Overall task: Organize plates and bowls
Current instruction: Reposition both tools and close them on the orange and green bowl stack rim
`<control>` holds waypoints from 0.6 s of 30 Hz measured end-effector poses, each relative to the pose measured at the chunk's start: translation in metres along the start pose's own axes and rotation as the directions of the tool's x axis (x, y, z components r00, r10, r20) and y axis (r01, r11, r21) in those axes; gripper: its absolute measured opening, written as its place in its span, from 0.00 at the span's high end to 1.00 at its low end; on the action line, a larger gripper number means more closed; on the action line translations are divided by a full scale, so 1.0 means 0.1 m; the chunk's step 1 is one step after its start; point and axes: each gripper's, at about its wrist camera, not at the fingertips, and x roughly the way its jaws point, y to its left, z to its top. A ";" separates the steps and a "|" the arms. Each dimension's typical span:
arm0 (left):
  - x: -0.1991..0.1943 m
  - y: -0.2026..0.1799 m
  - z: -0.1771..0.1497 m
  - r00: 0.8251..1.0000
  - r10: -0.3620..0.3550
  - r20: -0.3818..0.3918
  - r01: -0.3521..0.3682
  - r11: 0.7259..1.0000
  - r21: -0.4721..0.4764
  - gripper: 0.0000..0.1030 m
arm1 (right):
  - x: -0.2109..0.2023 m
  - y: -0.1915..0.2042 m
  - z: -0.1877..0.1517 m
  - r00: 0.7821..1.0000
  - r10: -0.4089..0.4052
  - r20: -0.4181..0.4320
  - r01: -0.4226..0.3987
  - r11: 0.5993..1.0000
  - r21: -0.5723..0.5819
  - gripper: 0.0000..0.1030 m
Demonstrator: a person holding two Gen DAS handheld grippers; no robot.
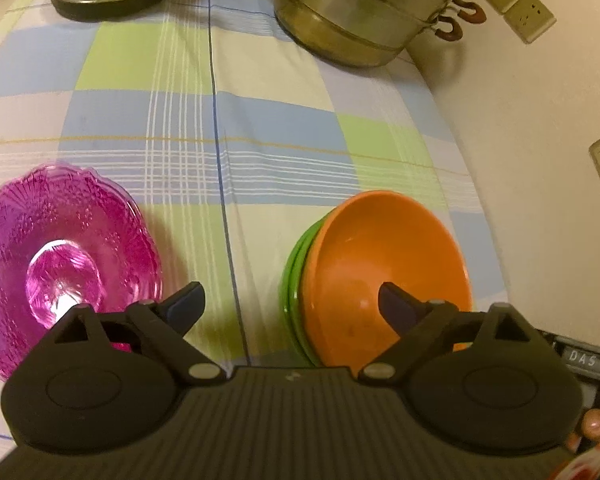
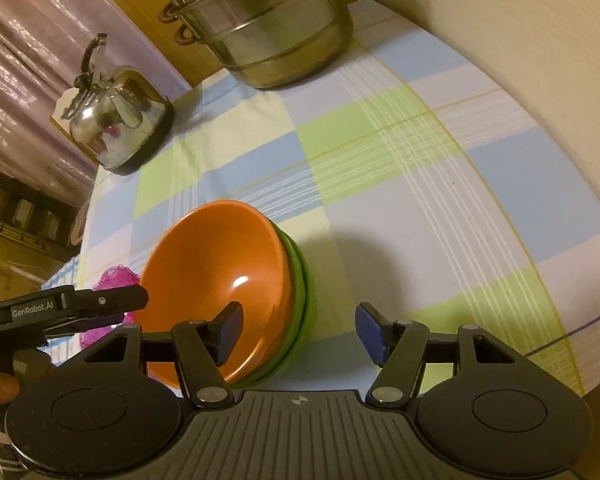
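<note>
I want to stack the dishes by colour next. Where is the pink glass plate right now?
In the left wrist view the pink glass plate lies on the checked tablecloth at lower left, apart from the orange bowl stack on the right.

Left tongs (image 1: pixel 292 306): matte black ribbed body, two round domed side housings, black linkage arms on silver pivot pins, dark blue pads (image 1: pixel 188 304). Right tongs (image 2: pixel 298 330): same build, with a small crosshair mark on the ribbed body and blue pads (image 2: pixel 370 330). White "GenRobot.AI" lettering marks the left tongs' black side.
</note>
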 end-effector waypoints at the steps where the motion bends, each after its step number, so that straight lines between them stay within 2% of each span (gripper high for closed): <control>1: 0.01 -0.01 0.00 1.000 0.002 0.003 -0.002 1.000 0.013 0.10 | 0.01 0.00 0.00 1.000 0.000 -0.001 0.000 1.000 0.001 0.40; 6: 0.08 -0.08 0.05 1.000 -0.001 -0.018 0.002 0.998 0.058 0.12 | 0.05 -0.03 0.02 1.000 -0.001 -0.009 0.001 1.000 0.003 0.40; 11: 0.18 -0.10 0.08 0.998 -0.013 -0.063 0.016 0.999 0.052 0.24 | 0.08 -0.02 0.02 1.000 0.002 -0.001 -0.002 1.000 0.003 0.40; 18: 0.28 -0.14 0.08 0.996 -0.011 -0.090 0.017 0.998 0.063 0.50 | 0.16 0.02 0.03 1.000 -0.005 -0.003 0.005 1.000 -0.003 0.40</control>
